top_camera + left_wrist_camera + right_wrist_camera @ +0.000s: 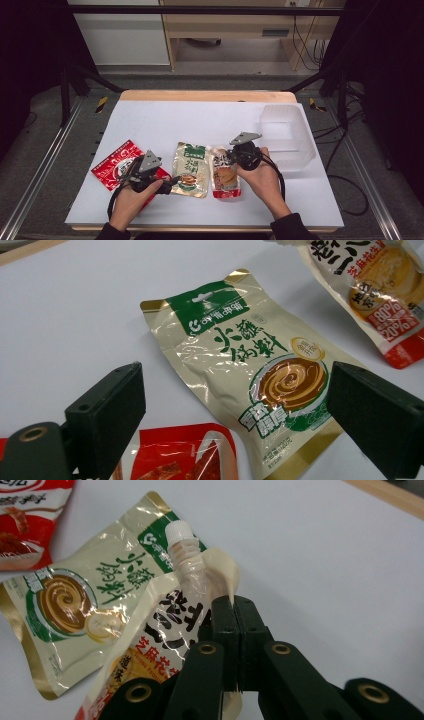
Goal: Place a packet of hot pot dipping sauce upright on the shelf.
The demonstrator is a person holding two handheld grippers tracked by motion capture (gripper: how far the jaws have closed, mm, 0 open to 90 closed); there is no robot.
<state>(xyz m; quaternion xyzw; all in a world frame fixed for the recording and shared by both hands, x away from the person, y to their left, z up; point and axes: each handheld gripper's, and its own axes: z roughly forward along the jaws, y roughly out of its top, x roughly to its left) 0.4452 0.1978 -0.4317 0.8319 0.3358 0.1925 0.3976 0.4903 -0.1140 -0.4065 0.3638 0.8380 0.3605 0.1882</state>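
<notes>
White sheeting covers the table in front of us, with a clear plastic bin sitting at its far right corner. We hold our right gripper with the jaws pressed together on the top corner of the spouted sauce pouch, just beside its white cap, so the pouch hangs tilted from that pinch, its lower end near the front edge of the table. Our left gripper stands spread, its pads well apart and touching nothing, hovering over the lower end of the green-and-gold sauce packet, which lies flat in the middle of the front half of the table, just left of the pouch. Under that gripper, toward the front left corner, lies the red snack packet, its right edge just beside the green-and-gold one
</notes>
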